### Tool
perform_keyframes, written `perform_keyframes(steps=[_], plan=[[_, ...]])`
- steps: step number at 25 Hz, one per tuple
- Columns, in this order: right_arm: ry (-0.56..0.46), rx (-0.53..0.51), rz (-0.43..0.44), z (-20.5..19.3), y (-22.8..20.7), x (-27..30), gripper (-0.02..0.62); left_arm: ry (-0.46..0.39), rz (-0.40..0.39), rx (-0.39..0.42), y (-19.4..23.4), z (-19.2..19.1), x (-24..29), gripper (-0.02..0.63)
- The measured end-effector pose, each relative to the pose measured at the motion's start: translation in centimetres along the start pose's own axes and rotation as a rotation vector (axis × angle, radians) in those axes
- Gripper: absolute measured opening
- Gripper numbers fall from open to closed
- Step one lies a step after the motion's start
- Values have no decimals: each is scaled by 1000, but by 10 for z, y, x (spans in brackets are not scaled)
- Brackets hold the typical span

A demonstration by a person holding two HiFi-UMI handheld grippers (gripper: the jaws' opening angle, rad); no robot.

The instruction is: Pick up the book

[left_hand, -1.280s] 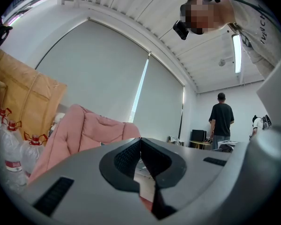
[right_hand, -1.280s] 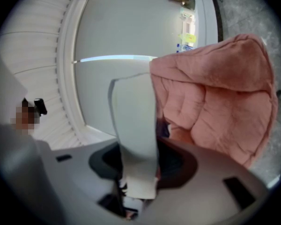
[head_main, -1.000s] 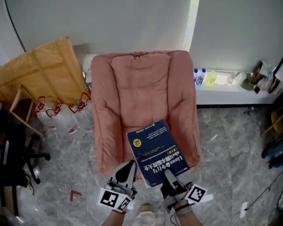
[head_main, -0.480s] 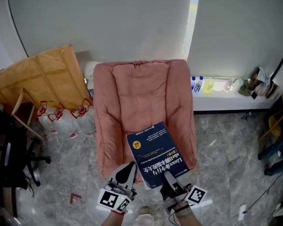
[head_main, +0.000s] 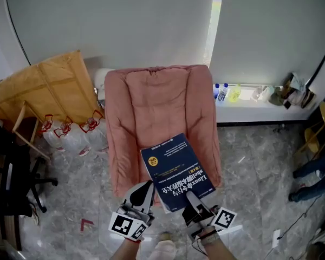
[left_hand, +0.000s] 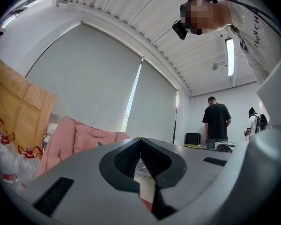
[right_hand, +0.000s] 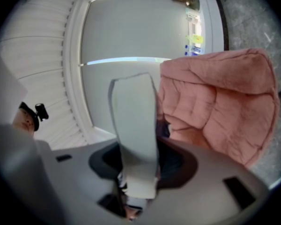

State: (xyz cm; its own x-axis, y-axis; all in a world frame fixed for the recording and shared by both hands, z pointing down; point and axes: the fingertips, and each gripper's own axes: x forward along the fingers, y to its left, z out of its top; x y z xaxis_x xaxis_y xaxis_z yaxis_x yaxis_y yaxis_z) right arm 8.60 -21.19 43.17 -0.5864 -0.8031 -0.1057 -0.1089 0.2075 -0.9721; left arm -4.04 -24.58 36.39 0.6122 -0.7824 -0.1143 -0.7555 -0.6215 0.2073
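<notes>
A blue book (head_main: pixel 176 169) with white print hangs above the front of a pink padded armchair (head_main: pixel 157 102). My right gripper (head_main: pixel 192 200) is shut on the book's near edge. In the right gripper view the book's pale page edge (right_hand: pixel 133 125) stands up between the jaws of the right gripper (right_hand: pixel 136 177), with the armchair (right_hand: pixel 215 102) to its right. My left gripper (head_main: pixel 147 188) sits just left of the book's near left corner. In the left gripper view the pads of the left gripper (left_hand: pixel 140 142) meet at the tip, and no book shows between them.
A brown paper sack (head_main: pixel 49 85) leans at the left, with water jugs (head_main: pixel 70 134) with red handles below it. A black office chair (head_main: pixel 5 183) stands at the far left. Bottles line a white ledge (head_main: pixel 249 93) at the right. A person (left_hand: pixel 217 121) stands far off.
Both grippers have risen together, and the book has come up with the right one. The book sits a little higher and further left in the head view.
</notes>
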Motion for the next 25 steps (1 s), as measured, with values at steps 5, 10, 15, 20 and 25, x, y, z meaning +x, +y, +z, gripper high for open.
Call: perform_keyframes(steps=[5, 10, 15, 20, 25], plan=[[-2, -2, 9, -4, 9, -7, 176, 2, -5, 4, -7, 4, -6, 11], [-1, -8, 22, -3, 20, -10, 178, -4, -1, 3, -12, 11, -10, 11], [-2, -17, 38, -2, 32, -12, 178, -15, 1, 7, -18, 20, -12, 11], [-8, -8, 45, -5, 42, -13, 178, -10, 7, 36, -21, 31, -16, 11], [-16, -6, 54, -7, 51, -16, 178, -11, 11, 28, -21, 38, -21, 11]])
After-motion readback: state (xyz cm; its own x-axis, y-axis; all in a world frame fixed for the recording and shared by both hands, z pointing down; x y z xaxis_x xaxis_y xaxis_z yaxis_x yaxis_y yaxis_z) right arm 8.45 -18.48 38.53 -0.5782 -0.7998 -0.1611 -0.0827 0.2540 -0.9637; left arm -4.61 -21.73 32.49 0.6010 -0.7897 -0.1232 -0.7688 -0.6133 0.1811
